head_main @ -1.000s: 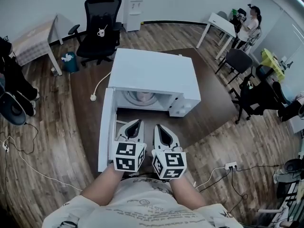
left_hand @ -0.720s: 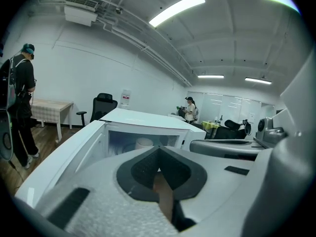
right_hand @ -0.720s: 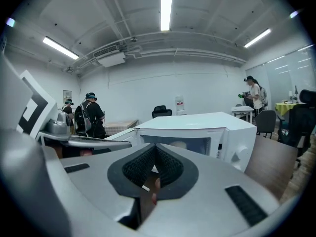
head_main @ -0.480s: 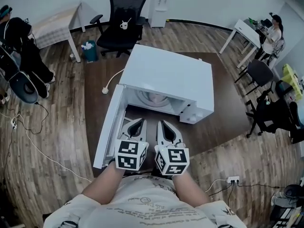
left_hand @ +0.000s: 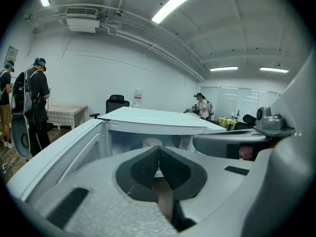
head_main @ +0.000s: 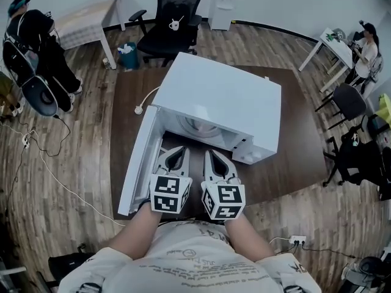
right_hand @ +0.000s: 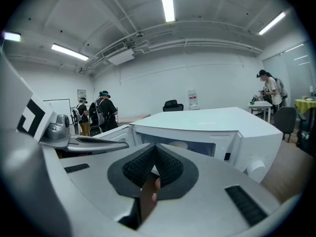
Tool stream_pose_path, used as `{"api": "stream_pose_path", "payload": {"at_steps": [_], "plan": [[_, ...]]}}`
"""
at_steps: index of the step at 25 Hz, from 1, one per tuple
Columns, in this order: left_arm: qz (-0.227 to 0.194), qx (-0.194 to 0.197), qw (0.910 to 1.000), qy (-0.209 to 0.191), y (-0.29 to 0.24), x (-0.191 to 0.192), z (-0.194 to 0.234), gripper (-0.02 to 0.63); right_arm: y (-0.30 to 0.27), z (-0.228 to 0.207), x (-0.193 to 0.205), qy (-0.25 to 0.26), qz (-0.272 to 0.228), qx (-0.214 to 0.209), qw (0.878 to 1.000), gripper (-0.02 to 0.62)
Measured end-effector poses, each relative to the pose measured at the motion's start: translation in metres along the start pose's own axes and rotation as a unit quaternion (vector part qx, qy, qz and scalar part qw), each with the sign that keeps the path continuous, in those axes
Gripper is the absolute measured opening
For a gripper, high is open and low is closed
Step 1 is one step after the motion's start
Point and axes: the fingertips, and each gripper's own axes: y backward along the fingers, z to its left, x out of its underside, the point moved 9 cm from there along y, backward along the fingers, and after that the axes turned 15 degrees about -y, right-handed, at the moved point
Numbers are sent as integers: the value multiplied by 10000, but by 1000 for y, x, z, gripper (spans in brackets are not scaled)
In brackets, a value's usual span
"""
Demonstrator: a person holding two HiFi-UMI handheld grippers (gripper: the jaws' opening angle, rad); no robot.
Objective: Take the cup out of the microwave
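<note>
The white microwave (head_main: 226,102) stands on a brown mat with its door (head_main: 138,163) swung open to the left. Inside its cavity I can make out a pale cup (head_main: 197,126), which also shows in the left gripper view (left_hand: 152,142) and the right gripper view (right_hand: 178,144). My left gripper (head_main: 179,152) and right gripper (head_main: 211,155) are side by side just in front of the opening, pointing into it. Both are shut with nothing between the pads (left_hand: 148,164) (right_hand: 165,164). Neither touches the cup.
The brown mat (head_main: 293,163) lies on wood flooring. A plug and cable (head_main: 139,110) trail off the microwave's left. A black office chair (head_main: 174,17) and a table (head_main: 88,20) stand behind. People stand at the far left (head_main: 30,38) and far right (head_main: 366,41).
Both grippers have moved forward, closer to the microwave's opening, and dipped a little. The head view has swung, so the microwave sits more to the right and turned.
</note>
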Motion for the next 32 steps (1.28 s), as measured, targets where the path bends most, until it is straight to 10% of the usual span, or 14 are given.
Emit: {"api": "stream_pose_path", "payload": {"at_steps": [9, 15, 32], "plan": [[212, 96, 9994, -236, -49, 12, -8, 19, -11, -30, -14, 69, 102, -74, 9999, 15], [494, 307, 9978, -323, -93, 30, -6, 146, -15, -49, -17, 78, 191, -33, 9998, 15], [783, 382, 9957, -309, -155, 50, -5, 146, -21, -80, -16, -53, 386, 360, 9986, 15]]}}
